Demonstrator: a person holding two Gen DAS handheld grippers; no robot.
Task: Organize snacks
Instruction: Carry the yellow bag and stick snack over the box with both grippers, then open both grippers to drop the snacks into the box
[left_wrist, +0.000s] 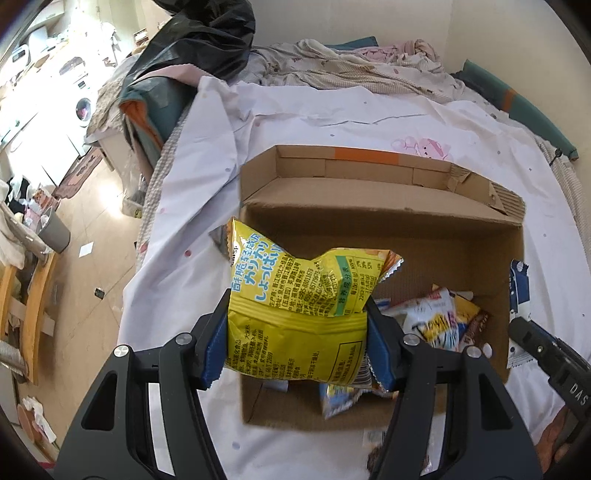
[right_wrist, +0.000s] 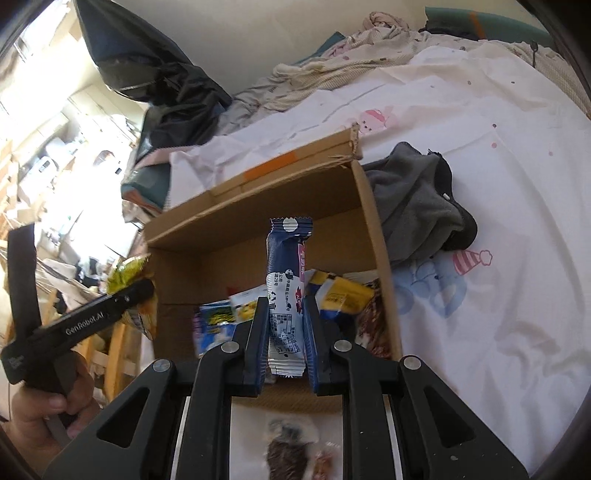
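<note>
My left gripper (left_wrist: 295, 317) is shut on a yellow snack bag (left_wrist: 295, 295) with blue writing and holds it over the left front of an open cardboard box (left_wrist: 388, 229). My right gripper (right_wrist: 286, 317) is shut on a dark blue and white snack bar (right_wrist: 286, 280) and holds it upright above the same box (right_wrist: 258, 221). Several snack packets (left_wrist: 439, 325) lie in the box bottom, also seen in the right wrist view (right_wrist: 340, 295). The left gripper (right_wrist: 125, 295) with the yellow bag (right_wrist: 127, 277) shows at the left of the right wrist view.
The box rests on a bed with a white sheet (left_wrist: 332, 110). A grey garment (right_wrist: 413, 199) lies beside the box's right wall. Dark snack packets (right_wrist: 288, 450) lie on the sheet in front of the box. Crumpled bedding and a black bag (left_wrist: 207, 40) sit behind.
</note>
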